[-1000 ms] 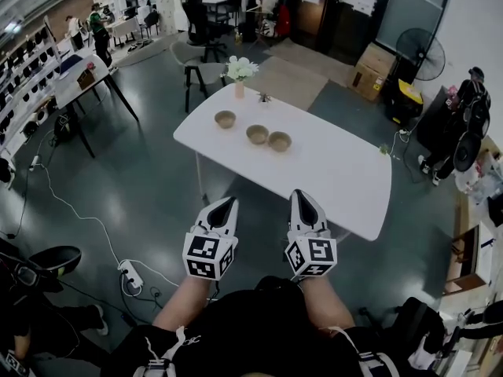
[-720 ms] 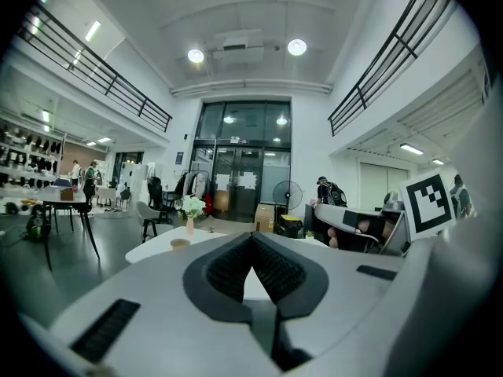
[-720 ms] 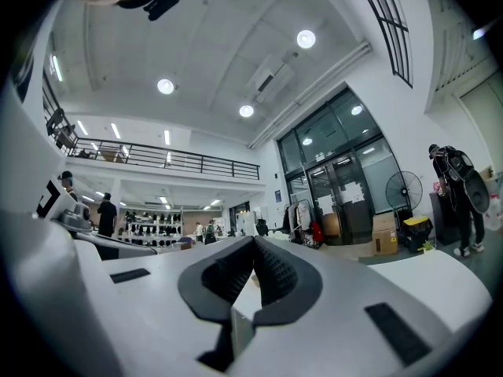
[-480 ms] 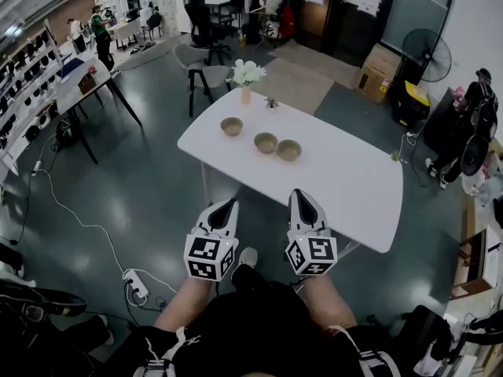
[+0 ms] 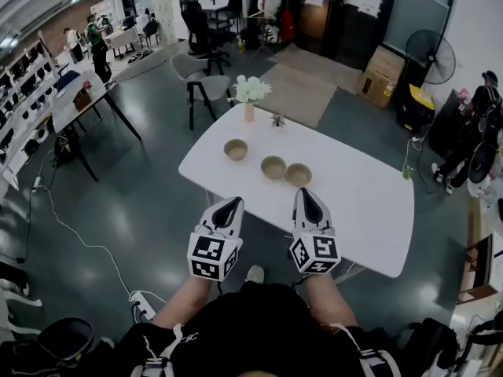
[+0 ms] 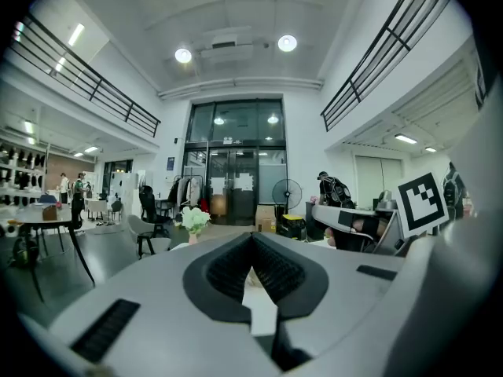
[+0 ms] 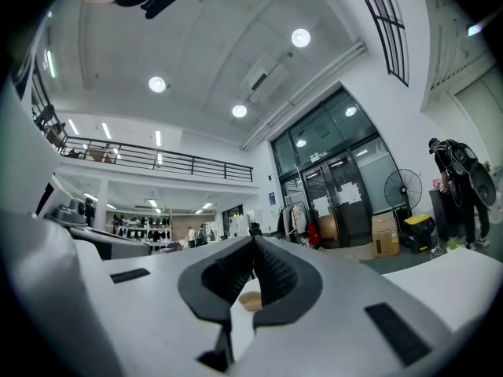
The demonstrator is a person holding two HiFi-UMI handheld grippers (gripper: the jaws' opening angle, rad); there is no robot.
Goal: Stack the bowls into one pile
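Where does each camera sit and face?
Head view: on the head, steeply down at table and bowls; forearms, left gripper, right gripper show.
Left gripper view: on that gripper, along its shut jaws toward the flowers.
Right gripper view: on that gripper, along its shut jaws toward a bowl.
Shared: the fan, in all three.

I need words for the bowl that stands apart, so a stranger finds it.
Find the white table with a flower vase at its far edge. The lone bowl is leftmost and nearest the vase; the middle bowl and right bowl sit close together.
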